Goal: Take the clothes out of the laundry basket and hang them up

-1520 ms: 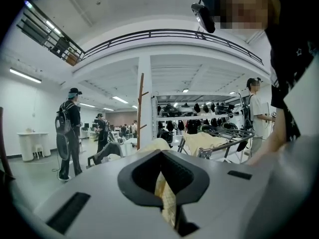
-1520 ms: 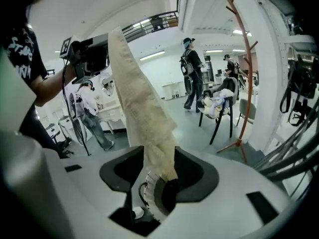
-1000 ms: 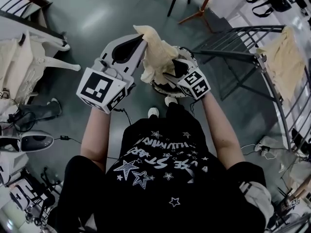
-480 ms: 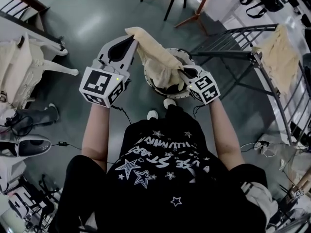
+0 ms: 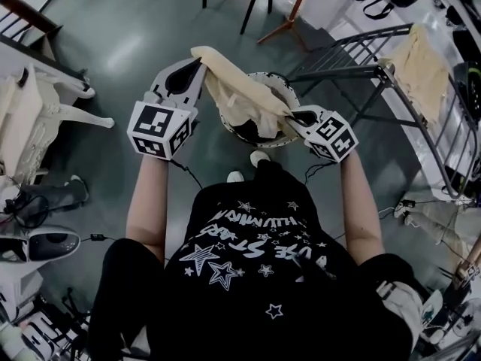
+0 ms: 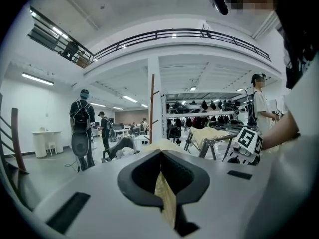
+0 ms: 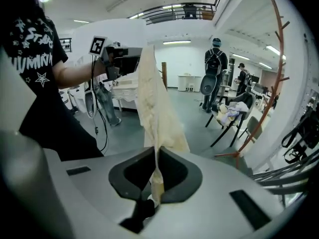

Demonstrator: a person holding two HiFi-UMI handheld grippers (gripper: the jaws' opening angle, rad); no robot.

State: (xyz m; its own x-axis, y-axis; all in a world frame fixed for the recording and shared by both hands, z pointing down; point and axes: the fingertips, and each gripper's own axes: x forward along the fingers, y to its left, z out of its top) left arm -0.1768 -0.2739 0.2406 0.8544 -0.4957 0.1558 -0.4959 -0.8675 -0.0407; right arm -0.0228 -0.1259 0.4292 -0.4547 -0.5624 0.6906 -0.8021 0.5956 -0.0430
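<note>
A cream garment [image 5: 239, 81] is stretched between my two grippers above the round white laundry basket [image 5: 279, 83], which stands on the floor in front of the person's feet. My left gripper [image 5: 197, 62] is shut on the garment's upper left end. In the left gripper view a fold of the garment [image 6: 165, 200] is pinched in the left gripper [image 6: 160, 158]. My right gripper [image 5: 294, 116] is shut on the lower right edge, over the basket's rim. In the right gripper view the garment [image 7: 152, 98] rises from the right gripper [image 7: 157, 156] up to the left one.
A metal drying rack [image 5: 376, 70] stands at the right with a cream cloth [image 5: 417, 62] draped on it. A wooden coat stand [image 5: 289, 13] and chair legs are beyond the basket. White clothes [image 5: 30, 119], an iron [image 5: 46, 243] and cables lie left. People stand farther off.
The right gripper has shut on the garment's lower edge and moved right. The bunched garment is now spread out between the two grippers.
</note>
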